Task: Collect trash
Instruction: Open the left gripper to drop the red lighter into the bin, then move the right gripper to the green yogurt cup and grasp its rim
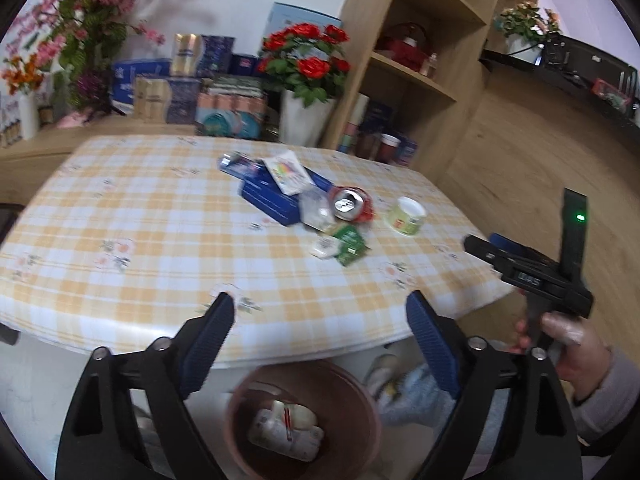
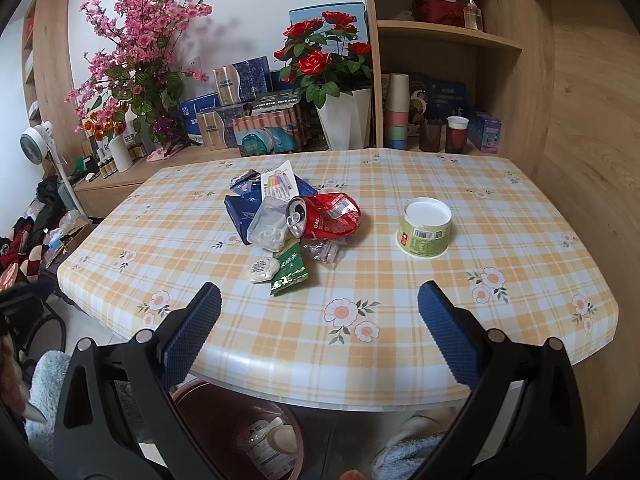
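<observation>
Hovering wide open and empty, left gripper (image 1: 320, 336) sits above brown bin (image 1: 304, 420) holding white packet (image 1: 286, 428); right gripper (image 2: 320, 320), jaws wide, near table edge, well short of crushed red can (image 2: 328, 216).

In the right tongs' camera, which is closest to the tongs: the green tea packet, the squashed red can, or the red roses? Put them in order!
1. Green tea packet: nearest, at the pile's front edge.
2. Squashed red can: mid-table, behind the packet.
3. Red roses: farthest, beyond the table.
</observation>
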{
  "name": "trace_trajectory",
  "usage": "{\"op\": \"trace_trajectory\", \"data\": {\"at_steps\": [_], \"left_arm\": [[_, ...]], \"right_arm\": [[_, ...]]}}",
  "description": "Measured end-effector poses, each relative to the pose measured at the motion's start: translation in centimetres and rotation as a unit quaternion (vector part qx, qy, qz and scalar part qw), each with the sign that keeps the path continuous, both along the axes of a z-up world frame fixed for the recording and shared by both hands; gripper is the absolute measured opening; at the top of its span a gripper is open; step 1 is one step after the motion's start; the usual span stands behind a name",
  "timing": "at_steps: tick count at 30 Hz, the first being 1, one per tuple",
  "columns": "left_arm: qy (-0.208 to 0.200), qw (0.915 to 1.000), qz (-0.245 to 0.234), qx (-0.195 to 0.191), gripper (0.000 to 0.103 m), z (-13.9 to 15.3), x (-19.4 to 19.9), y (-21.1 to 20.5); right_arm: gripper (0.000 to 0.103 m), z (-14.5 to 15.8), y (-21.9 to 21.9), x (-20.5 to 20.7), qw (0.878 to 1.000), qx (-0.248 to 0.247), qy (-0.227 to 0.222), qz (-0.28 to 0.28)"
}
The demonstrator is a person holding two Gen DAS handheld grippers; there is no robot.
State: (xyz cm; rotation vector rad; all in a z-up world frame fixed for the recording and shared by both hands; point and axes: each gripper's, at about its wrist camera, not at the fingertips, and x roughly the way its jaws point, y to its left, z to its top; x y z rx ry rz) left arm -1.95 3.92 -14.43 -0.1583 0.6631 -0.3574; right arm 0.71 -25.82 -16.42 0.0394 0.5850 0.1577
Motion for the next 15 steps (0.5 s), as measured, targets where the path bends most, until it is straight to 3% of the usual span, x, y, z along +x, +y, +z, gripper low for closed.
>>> {"op": "trace_trajectory", "data": {"at_steps": [3,8,15], "left_arm": [[-0.017,0.9988,0.04,0.021,0.097,0.5,0.3,1.1],[-0.042,0.9912,0.105,0.069,0.097,1.1,1.1,2.7],[-0.055,0.9828,0.155,0.084,0.097,1.3,2.0,4.4]], "right_arm": [[0.097,0.0,-0.2,0.1,1.0,-0.004,-0.004,-0.006],[0.097,-0.2,-1.1,0.7,1.0,0.009,0.005,-0.016],[0.097,-0.3,-2.0,1.2,1.0,0.015,0.002,-0.021]]}}
